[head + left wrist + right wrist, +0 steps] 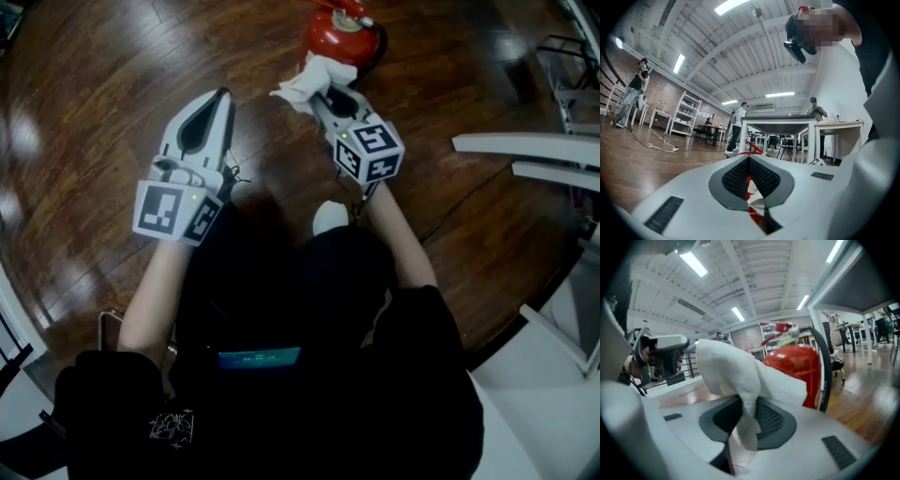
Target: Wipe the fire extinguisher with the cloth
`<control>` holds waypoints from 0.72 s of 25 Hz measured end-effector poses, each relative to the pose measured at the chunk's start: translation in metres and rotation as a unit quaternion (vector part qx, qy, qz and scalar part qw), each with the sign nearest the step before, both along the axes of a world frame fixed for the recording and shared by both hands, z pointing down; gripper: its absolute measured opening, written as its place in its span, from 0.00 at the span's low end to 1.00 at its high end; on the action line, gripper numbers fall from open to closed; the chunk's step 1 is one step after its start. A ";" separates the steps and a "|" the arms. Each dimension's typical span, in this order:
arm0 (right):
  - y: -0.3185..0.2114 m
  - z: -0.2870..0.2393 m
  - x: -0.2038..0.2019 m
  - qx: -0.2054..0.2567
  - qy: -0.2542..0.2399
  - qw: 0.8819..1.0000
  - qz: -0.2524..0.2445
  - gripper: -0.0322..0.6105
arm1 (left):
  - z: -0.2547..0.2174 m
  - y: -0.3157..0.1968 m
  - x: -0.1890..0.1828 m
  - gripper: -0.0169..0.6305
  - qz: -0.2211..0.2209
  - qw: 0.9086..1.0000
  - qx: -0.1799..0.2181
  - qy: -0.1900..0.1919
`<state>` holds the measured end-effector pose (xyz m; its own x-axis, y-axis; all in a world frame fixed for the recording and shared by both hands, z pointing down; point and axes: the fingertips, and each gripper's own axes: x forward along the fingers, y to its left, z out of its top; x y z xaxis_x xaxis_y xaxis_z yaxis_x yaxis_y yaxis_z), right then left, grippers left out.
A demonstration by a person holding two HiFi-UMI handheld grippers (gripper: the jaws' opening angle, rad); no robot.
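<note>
The wiping looks about to begin or just under way. The right tool (323, 91) is clenched on a white cloth (306, 79), with a fold of the cloth pinched between its pads and the rest bunched loosely ahead of them. The cloth is held up against the near side of the red fire extinguisher (342, 34), which stands upright on the wooden floor (94, 94) straight in front of the person.

The left tool (222, 97) hangs off to the left, well apart from the extinguisher. Its tips are together and it grasps nothing. Its own view shows only a thin strip of red and white through the slit between the pads.

The next move, as I judge it, is to press the bunched cloth firmly onto the red body and drag it across or down. The extinguisher stands free with nothing steadying it, so a hard sideways push could slide or tip it. The left tool could brace it, or the strokes could stay light.

- **Contact:** the cloth overlaps the body in the head view and in the right tool view. Neither shows whether it really touches.
- **Head view:** the top edge cuts off the extinguisher's handle, and the cloth and right tool cover the lower body.
- **Right tool view:** the cloth (736, 371) blocks the left half of the extinguisher (799, 364). Only its right shoulder, its black hose and part of the valve show.
- **Label and dirt:** no label or dirt can be made out on it.
</note>
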<state>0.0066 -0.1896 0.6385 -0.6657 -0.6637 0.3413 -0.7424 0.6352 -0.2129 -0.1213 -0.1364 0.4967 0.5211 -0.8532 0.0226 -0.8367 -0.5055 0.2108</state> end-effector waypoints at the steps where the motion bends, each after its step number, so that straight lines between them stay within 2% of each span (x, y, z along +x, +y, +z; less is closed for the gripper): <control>1: 0.004 -0.012 0.009 0.007 -0.014 1.000 0.000 0.22 | -0.001 -0.001 0.001 0.03 0.003 1.000 0.002 0.000; 4: 0.013 -0.052 0.039 0.028 -0.043 0.999 0.016 0.22 | -0.007 -0.001 0.002 0.03 0.006 1.000 0.008 0.003; 7: 0.025 -0.100 0.067 0.061 -0.028 0.997 0.028 0.22 | -0.020 0.000 0.005 0.03 0.005 1.000 0.007 0.005; 10: 0.040 -0.162 0.078 0.082 -0.009 0.996 0.023 0.22 | -0.055 0.001 0.004 0.03 0.005 1.000 -0.003 -0.010; 15: 0.076 -0.280 0.072 0.102 0.018 0.994 -0.029 0.22 | -0.164 0.010 0.007 0.03 0.007 1.000 -0.021 -0.015; 18: 0.099 -0.358 0.076 0.094 0.012 0.995 -0.030 0.22 | -0.247 0.028 0.017 0.03 0.018 0.999 -0.023 -0.022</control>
